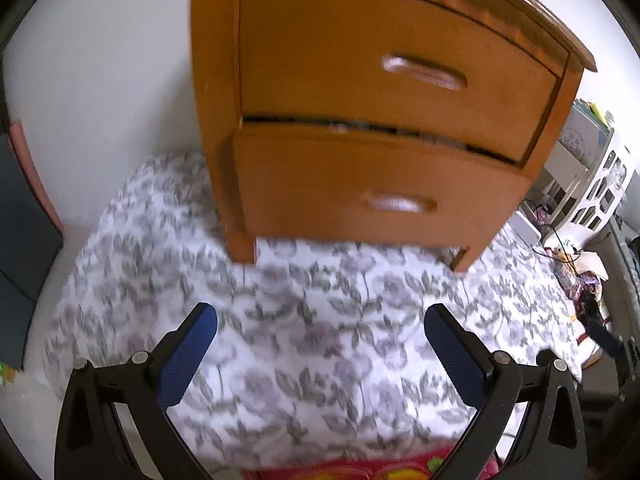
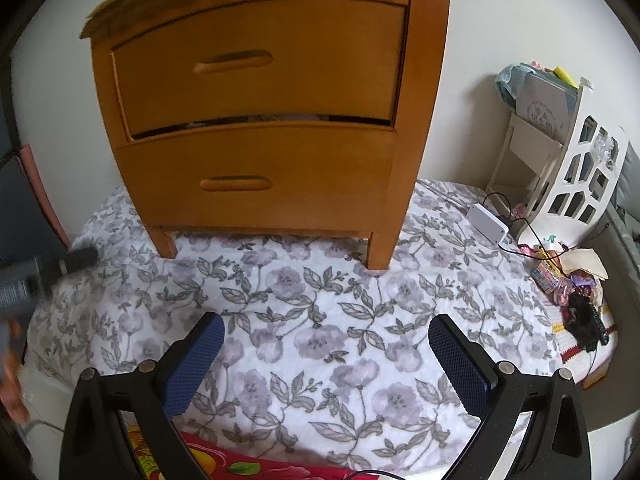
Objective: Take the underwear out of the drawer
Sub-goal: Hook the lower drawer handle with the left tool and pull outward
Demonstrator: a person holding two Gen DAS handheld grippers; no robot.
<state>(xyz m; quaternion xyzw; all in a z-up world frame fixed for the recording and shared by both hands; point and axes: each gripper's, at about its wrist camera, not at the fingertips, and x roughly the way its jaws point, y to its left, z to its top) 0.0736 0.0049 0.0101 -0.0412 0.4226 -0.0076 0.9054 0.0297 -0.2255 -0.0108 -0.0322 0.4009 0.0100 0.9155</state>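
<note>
Right now the underwear itself is out of sight; it is presumably inside the wooden nightstand (image 2: 264,120), which stands on a bed covered with a flowered bedspread (image 2: 320,320). The lower drawer (image 2: 260,176) sits a little proud of the cabinet front, with a dark gap along its top edge where a scrap of pale cloth may show, though that is too small to be sure of. The upper drawer (image 2: 256,64) looks closed.

Underwear should be light, soft and limp, so I would expect it to bunch and drape; a pinch on a fold near the middle or on the waistband ought to lift it without trouble, and there is little to break. First the drawer has to come out further, most likely by the recessed handle slot (image 2: 236,184) on its front.

Both tools hover in front of the nightstand, above the bedspread. The left claw (image 1: 320,316) is spread wide, blue pads (image 1: 188,356) well apart, gripping nothing and touching nothing. The right claw (image 2: 326,326) is likewise released and empty, short of the drawer front.
</note>
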